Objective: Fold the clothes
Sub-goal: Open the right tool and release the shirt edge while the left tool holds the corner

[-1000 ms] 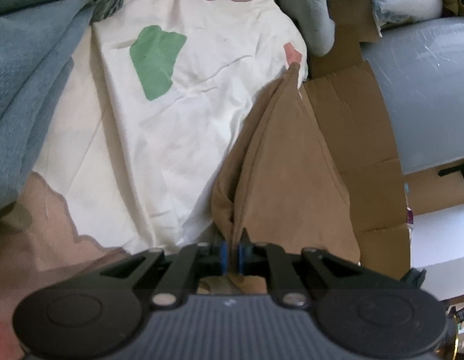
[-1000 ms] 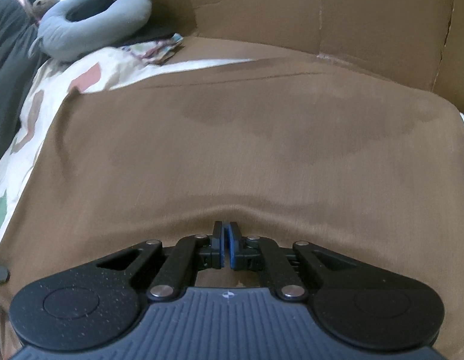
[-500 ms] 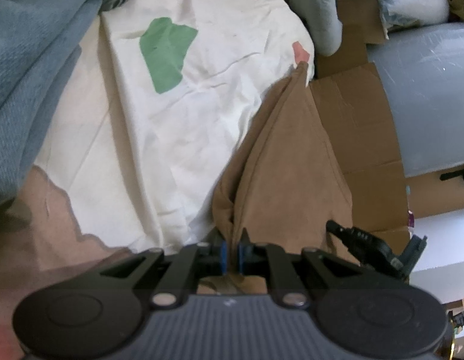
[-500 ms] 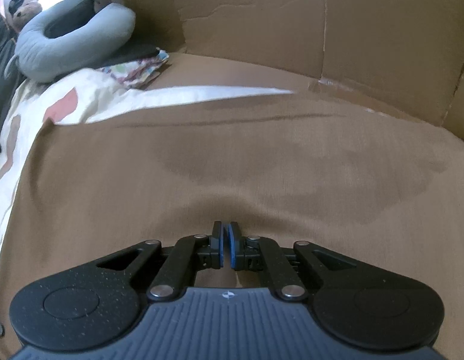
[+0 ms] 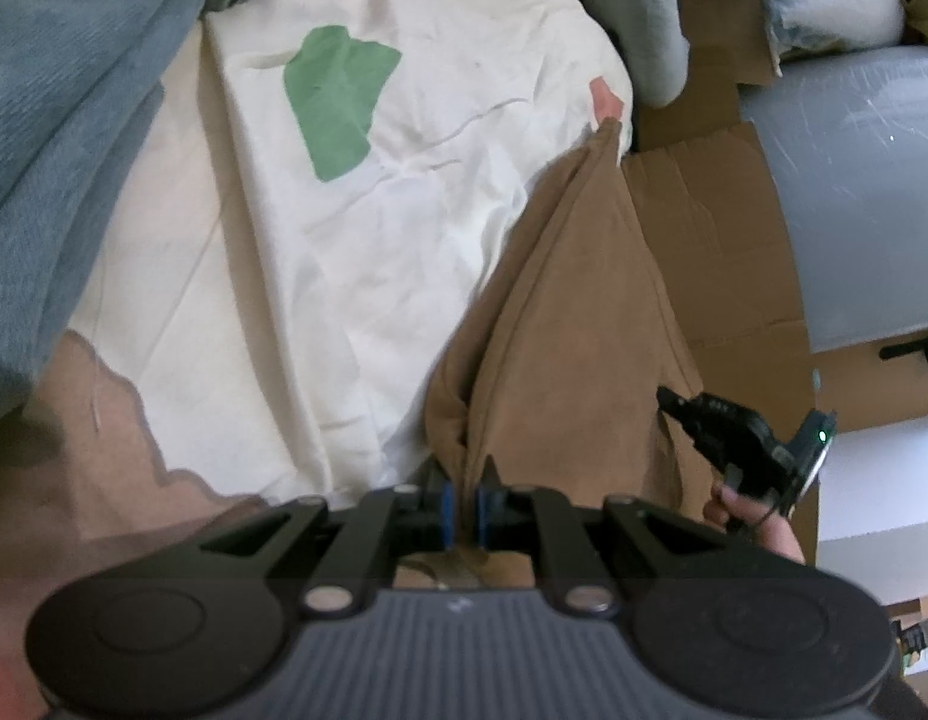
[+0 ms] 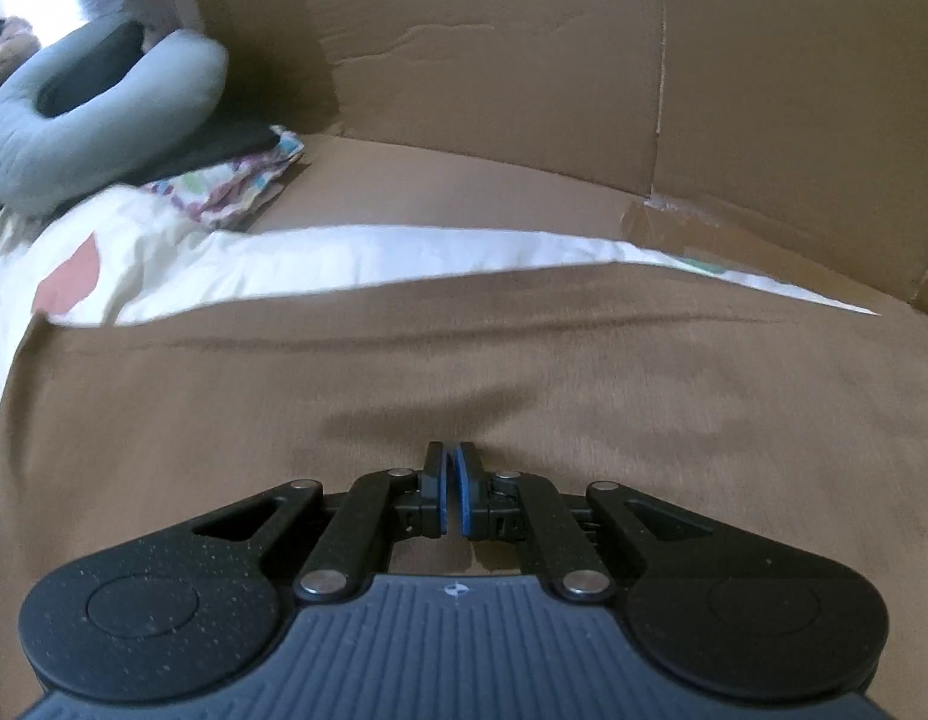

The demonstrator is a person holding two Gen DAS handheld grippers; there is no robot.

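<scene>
Left gripper (image 5: pixel 462 507) stayed put, jaws narrow and pinched on a bunched edge of the brown cloth (image 5: pixel 577 324), which ran away from it as a taut ridge over the white sheet (image 5: pixel 404 192). New since a second ago: right gripper (image 5: pixel 712 420) and the hand (image 5: pixel 745 516) carrying it had come into the left view beside the cloth. Right gripper (image 6: pixel 453 495) was clamped on the cloth's near edge too, carrying it back from the cardboard wall (image 6: pixel 583 90); more sheet (image 6: pixel 344 258) now showed beyond the cloth (image 6: pixel 404 372). Likely drawing the edge over for a fold, not laid yet
</scene>
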